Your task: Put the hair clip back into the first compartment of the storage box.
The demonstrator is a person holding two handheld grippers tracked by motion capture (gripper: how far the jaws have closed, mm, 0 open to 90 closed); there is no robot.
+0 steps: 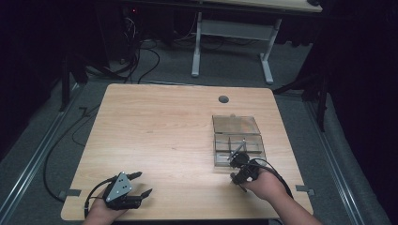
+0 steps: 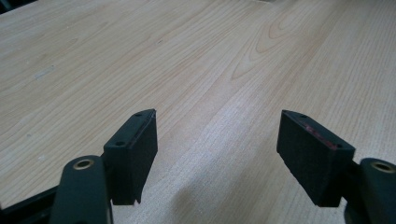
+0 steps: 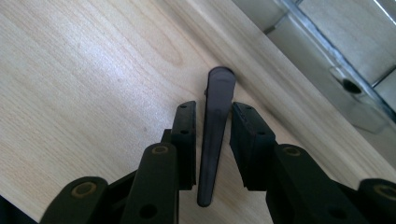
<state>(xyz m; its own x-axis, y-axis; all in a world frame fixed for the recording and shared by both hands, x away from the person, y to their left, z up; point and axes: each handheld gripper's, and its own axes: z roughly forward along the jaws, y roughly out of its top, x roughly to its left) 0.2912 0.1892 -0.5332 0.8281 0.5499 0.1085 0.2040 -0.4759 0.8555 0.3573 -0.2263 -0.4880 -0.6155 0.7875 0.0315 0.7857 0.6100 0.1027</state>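
While the desk (image 1: 155,140) carries little else, a clear compartment box (image 1: 238,145) sits on its right half with the lid folded open toward the far edge, so the opening step looks done. Its divided tray lies nearest the person, and a thin grey piece leans out of one compartment; what else the compartments hold is too small to tell.

At the near right, the right tool (image 1: 240,168) hovers just beside the front wall of the box. In the right gripper view, the right tool (image 3: 212,123) has a slim dark clip (image 3: 215,135) standing between its jaws, which sit close on either side of it. A sliver of gap shows on both sides, so I cannot tell whether they actually pinch it. The clip is outside the box, above bare wood next to the clear wall (image 3: 327,88). Placing it into a compartment appears to be what remains, then probably shutting the lid.

At the near left corner, the left tool (image 1: 138,183) rests idle, its jaws spread wide over bare wood.
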